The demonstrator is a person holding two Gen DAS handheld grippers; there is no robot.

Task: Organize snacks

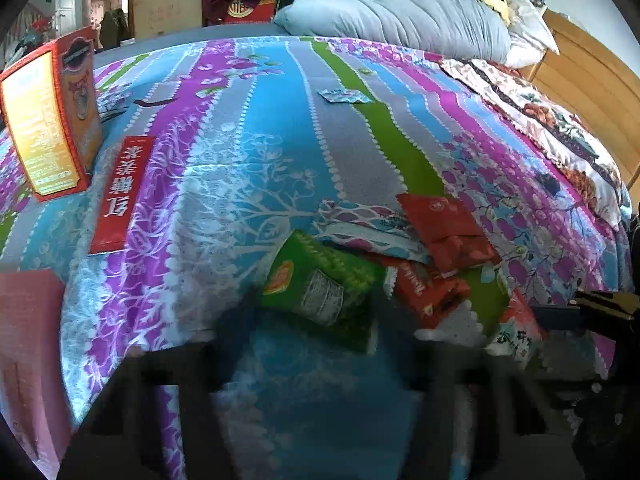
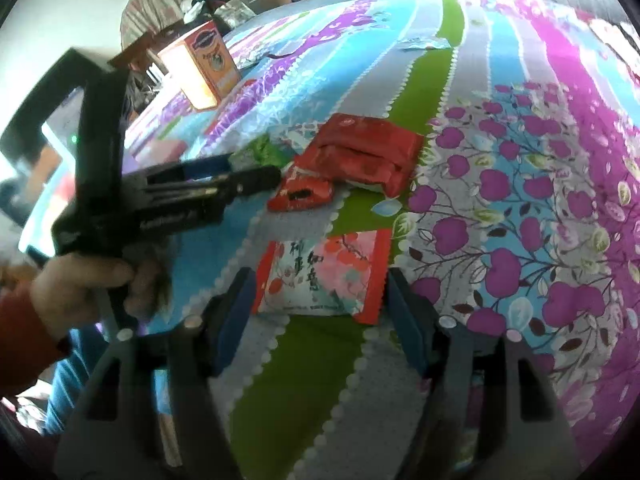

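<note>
Left wrist view: the left gripper (image 1: 316, 344) is blurred, its jaws set on either side of a green packet (image 1: 324, 288) lying on the bedspread (image 1: 256, 128); whether the pads press on it cannot be told. The packet looks light, soft and crinkly, probably slippery film, so a pinch across its puffed middle seems safer than one on a sealed edge. Just right of it lie a small red packet (image 1: 428, 288) and, beyond that, a larger red pack (image 1: 452, 228), overlapping closely enough that a careless lift might drag them. Far left stand an orange box (image 1: 52, 120) and a flat red carton (image 1: 120, 196), well apart.

Right wrist view: the right gripper (image 2: 320, 300) stands spread, its blue pads (image 2: 236, 312) flanking a white-and-red packet (image 2: 324, 272) without visibly pressing it. It looks like a light, flat pillow pouch, best taken across its width. Ahead and left, the left gripper reaches in, held by a hand (image 2: 80, 284), crowding the red packets; the two tools could collide.
</note>
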